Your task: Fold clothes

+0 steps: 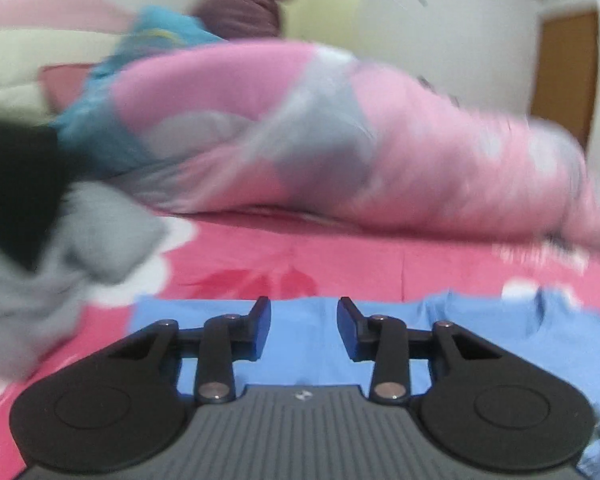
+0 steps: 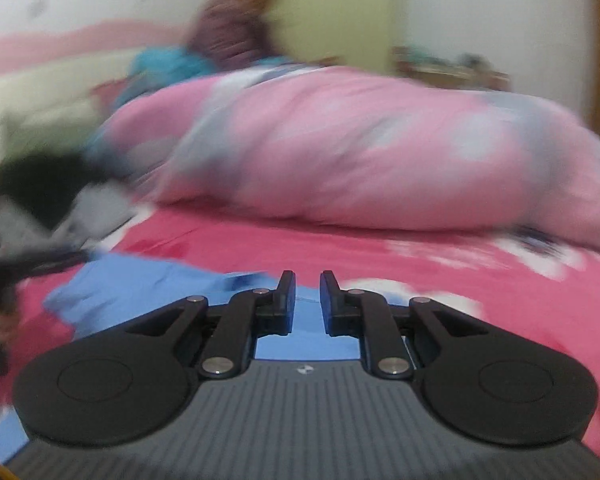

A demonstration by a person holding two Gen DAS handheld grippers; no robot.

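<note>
Left wrist view: your left gripper (image 1: pixel 303 328) hangs open and empty above the blue shirt (image 1: pixel 312 344); your right gripper (image 2: pixel 307 304), slightly parted, holds nothing. Grasp an edge squarely before folding.

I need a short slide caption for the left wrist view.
Open left gripper above a blue garment on a pink bedsheet.
</note>
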